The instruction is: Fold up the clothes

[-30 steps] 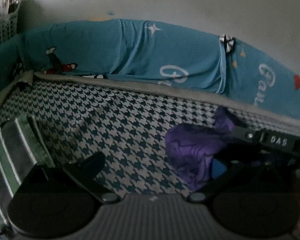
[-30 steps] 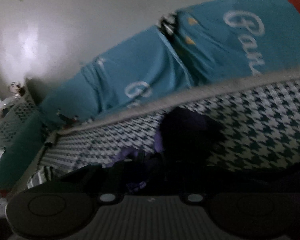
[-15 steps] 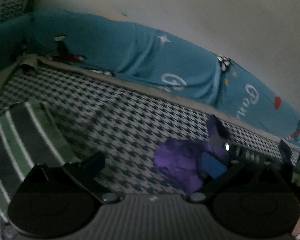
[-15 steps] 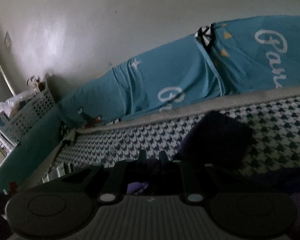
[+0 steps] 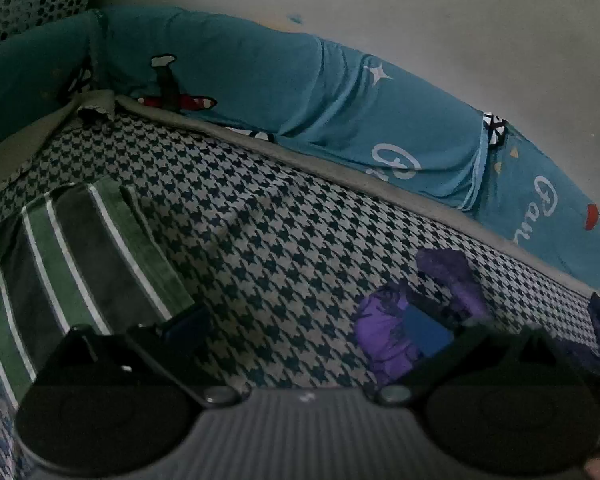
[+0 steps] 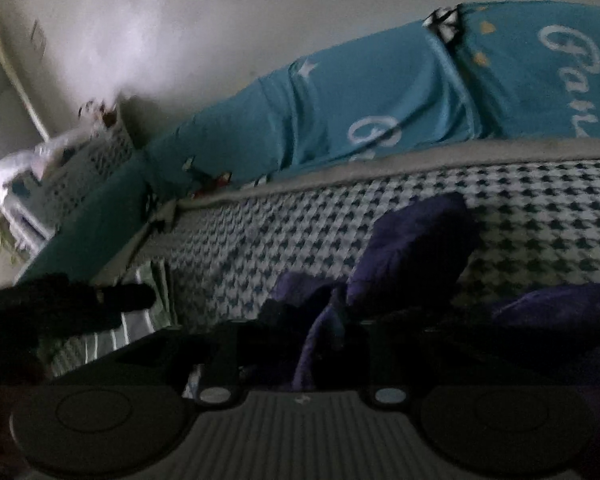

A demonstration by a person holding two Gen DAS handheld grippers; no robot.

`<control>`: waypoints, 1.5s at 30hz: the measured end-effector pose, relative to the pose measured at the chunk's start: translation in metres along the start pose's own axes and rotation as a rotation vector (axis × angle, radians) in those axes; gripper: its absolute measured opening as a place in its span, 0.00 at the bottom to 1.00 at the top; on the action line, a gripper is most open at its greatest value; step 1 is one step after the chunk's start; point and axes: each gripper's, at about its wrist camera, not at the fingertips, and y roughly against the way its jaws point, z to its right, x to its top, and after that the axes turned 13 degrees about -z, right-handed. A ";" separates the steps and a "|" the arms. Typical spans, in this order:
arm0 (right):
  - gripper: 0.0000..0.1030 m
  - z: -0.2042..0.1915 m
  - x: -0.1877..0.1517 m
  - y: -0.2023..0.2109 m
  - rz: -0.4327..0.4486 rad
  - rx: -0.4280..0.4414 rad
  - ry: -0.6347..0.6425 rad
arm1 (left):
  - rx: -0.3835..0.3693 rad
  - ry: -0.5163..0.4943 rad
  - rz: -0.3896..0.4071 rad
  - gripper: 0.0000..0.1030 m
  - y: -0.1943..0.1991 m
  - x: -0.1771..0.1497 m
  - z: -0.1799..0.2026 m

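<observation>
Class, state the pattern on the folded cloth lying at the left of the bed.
Green and dark grey stripes with thin white lines on the folded cloth, clearest in the left wrist view.

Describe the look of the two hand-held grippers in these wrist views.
Both look alike. The left hand-held gripper has a grey ribbed body, two dark round discs at its sides, silver pivot screws and black fingers with blue pads. The right hand-held gripper shows the same build, darker and blurred. No cables or sleeves show.
</observation>
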 end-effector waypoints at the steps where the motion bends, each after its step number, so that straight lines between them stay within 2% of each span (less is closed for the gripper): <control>1: 0.41 0.002 0.002 0.000 0.010 -0.010 -0.015 | 0.001 0.001 -0.002 1.00 -0.001 0.000 0.001; 2: 0.45 0.005 0.004 0.000 0.018 -0.020 -0.031 | 0.002 0.000 -0.004 1.00 -0.002 0.000 0.001; 7: 0.45 0.012 0.007 -0.004 0.051 -0.086 -0.096 | 0.024 -0.001 -0.010 1.00 -0.007 0.000 0.001; 16: 0.46 0.012 0.016 0.017 0.146 -0.140 -0.036 | 0.036 0.031 -0.018 1.00 -0.015 0.003 -0.005; 18: 0.53 0.017 0.016 0.012 0.126 -0.153 -0.051 | 0.031 0.037 -0.023 1.00 -0.017 0.003 -0.004; 19: 0.53 0.021 0.016 0.007 0.101 -0.145 -0.071 | 0.029 0.038 -0.025 1.00 -0.018 0.004 -0.003; 22: 0.53 0.036 0.017 -0.011 0.035 -0.097 -0.158 | 0.029 0.033 -0.028 1.00 -0.020 0.004 0.000; 25: 0.53 0.042 0.018 -0.025 0.009 -0.069 -0.203 | 0.027 0.031 -0.028 1.00 -0.020 0.005 0.002; 26: 0.47 0.042 0.017 -0.028 0.011 -0.063 -0.206 | 0.026 0.033 -0.026 1.00 -0.020 0.006 0.002; 27: 0.34 0.040 0.017 -0.029 0.017 -0.060 -0.197 | 0.025 0.035 -0.024 1.00 -0.019 0.006 0.002; 30: 0.17 0.033 0.014 -0.031 0.038 -0.055 -0.161 | 0.029 0.036 -0.011 1.00 -0.015 0.008 0.001; 33: 0.14 0.017 0.011 -0.026 0.065 -0.015 -0.103 | 0.045 0.032 0.026 1.00 -0.005 0.010 -0.001; 37: 0.14 -0.023 0.002 -0.014 0.094 0.074 0.044 | 0.074 0.057 0.099 1.00 0.014 0.018 -0.013; 41: 0.14 -0.069 -0.020 -0.011 0.045 0.165 0.199 | 0.095 0.088 0.152 1.00 0.032 0.023 -0.028; 45: 0.14 -0.109 -0.057 -0.020 -0.060 0.235 0.331 | 0.096 0.127 0.167 1.00 0.041 0.024 -0.042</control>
